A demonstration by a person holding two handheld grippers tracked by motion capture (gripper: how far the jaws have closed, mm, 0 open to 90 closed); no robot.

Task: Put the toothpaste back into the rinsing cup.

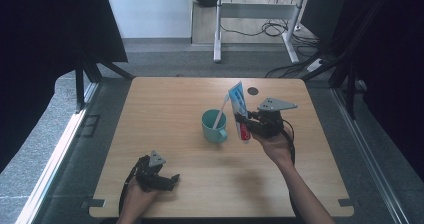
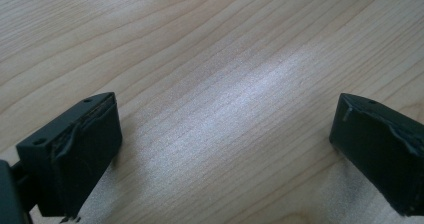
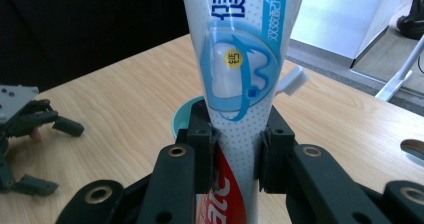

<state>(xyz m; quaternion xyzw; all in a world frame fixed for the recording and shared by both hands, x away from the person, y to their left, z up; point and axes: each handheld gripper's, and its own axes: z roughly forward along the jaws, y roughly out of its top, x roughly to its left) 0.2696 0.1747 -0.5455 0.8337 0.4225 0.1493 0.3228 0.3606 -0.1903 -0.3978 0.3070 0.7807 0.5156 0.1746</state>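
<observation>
Between our right tongs [image 3: 235, 156] we pinch the toothpaste tube [image 3: 240, 79] beside the cup [image 1: 214, 126]; our left tongs [image 1: 167, 180] gape.

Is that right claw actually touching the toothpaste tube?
Touching. In the right gripper view, the right gripper has both black jaws pressed against the sides of the toothpaste tube, holding it upright.

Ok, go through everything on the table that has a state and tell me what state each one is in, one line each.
toothpaste tube: held upright and off the table, beside the cup, crimped end up
right gripper: shut on the toothpaste tube
left gripper: open, holds nothing, low over the table's near edge
cup: upright on the table, a toothbrush in it
toothbrush: standing tilted in the cup, head up
</observation>
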